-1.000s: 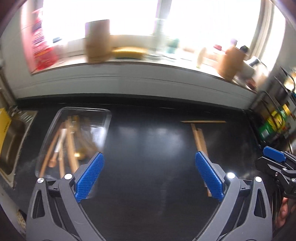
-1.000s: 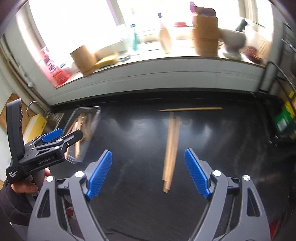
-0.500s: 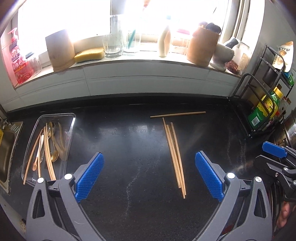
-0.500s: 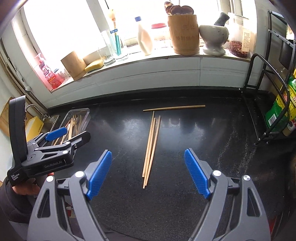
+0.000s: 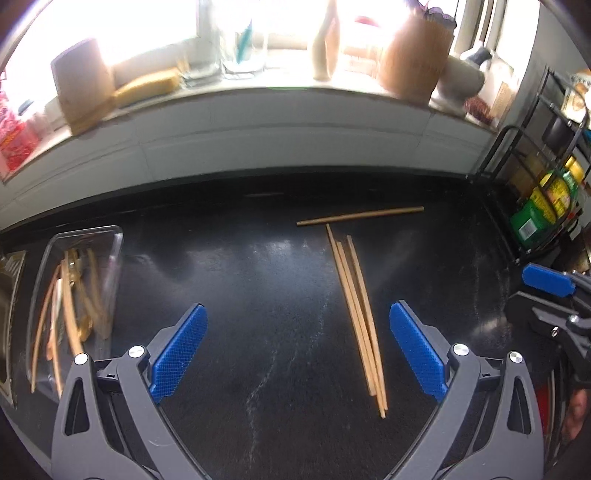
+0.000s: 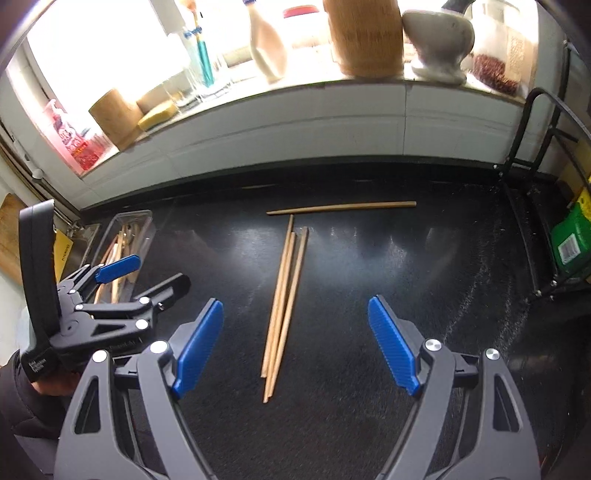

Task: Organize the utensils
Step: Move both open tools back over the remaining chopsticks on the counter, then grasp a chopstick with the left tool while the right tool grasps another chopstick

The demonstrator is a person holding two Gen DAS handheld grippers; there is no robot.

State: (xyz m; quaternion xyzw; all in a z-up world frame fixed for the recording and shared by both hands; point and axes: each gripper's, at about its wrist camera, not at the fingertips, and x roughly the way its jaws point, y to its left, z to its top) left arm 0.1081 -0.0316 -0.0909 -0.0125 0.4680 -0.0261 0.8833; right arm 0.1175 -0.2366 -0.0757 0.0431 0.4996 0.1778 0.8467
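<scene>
Three wooden chopsticks [image 5: 357,302] [image 6: 286,295] lie side by side on the black counter, running away from me. A fourth chopstick [image 5: 360,215] [image 6: 341,207] lies crosswise just beyond their far tips. A clear plastic tray [image 5: 74,295] [image 6: 127,240] at the left holds several wooden and metal utensils. My left gripper [image 5: 297,339] hovers open above the counter, the three chopsticks just inside its right pad. My right gripper [image 6: 295,339] is open too, with the chopsticks' near ends between its pads, untouched. Each gripper shows at the edge of the other's view.
A white tiled sill at the back carries a bamboo holder [image 6: 364,37], a mortar [image 6: 437,33], a bottle [image 6: 267,40], glasses, a sponge [image 5: 146,86] and a wooden cup [image 5: 83,86]. A black wire rack [image 5: 535,206] with packets stands at the right. A sink edge [image 5: 7,314] lies left of the tray.
Both grippers have come lower and nearer the counter; the chopsticks look larger and closer in both views. Neither gripper's jaws changed.
</scene>
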